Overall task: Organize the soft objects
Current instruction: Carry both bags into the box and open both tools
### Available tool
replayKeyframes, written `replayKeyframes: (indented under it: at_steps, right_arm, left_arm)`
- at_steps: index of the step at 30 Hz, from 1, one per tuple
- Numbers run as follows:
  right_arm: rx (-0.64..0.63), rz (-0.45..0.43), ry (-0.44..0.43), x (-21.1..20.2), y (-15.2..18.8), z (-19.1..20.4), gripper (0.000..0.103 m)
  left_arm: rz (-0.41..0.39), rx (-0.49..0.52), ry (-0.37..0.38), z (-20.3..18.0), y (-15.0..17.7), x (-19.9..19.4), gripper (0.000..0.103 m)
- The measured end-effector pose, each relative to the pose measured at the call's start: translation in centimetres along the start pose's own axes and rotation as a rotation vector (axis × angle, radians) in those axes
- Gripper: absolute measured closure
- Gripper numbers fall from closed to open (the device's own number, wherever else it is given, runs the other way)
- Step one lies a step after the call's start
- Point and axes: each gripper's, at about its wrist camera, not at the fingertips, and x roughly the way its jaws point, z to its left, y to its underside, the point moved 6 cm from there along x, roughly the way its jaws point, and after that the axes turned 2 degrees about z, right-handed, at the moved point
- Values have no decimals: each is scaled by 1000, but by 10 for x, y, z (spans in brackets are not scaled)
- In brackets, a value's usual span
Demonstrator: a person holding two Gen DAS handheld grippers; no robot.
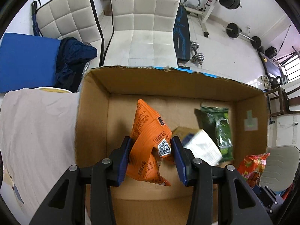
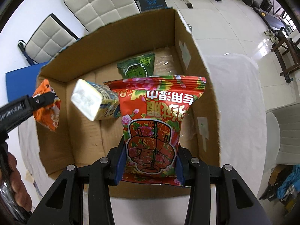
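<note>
My left gripper (image 1: 151, 150) is shut on an orange snack packet (image 1: 148, 131) and holds it above the open cardboard box (image 1: 93, 116). My right gripper (image 2: 149, 161) is shut on a red flowered packet (image 2: 155, 123), held upright over the box (image 2: 116, 37). A green packet (image 1: 217, 127) lies on the box floor at the far right; it also shows in the right wrist view (image 2: 137, 65). A tissue pack (image 2: 91, 99), white with a blue and yellow wrapper, appears blurred and off the floor inside the box, also seen in the left wrist view (image 1: 198, 144). The orange packet (image 2: 46, 105) and left gripper (image 2: 43, 99) show at the left of the right wrist view.
The box stands on a table with a pale cloth (image 1: 37, 131). Two white padded chairs (image 1: 146, 28) stand behind it, one with a dark jacket (image 1: 73, 60) and a blue mat (image 1: 26, 61). Weights and a bench (image 1: 232, 13) fill the far floor. A pale chair (image 2: 286, 131) is at the right.
</note>
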Motion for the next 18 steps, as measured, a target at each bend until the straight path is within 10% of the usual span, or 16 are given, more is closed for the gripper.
replayKeyframes:
  at_steps: [14, 18]
  right_arm:
    - [48, 43, -1, 25, -5, -7, 45]
    - [5, 17, 14, 9, 1, -4, 20]
  left_arm:
    - [14, -3, -4, 11, -8, 4, 49]
    - [-27, 13, -5, 11, 5, -15, 45]
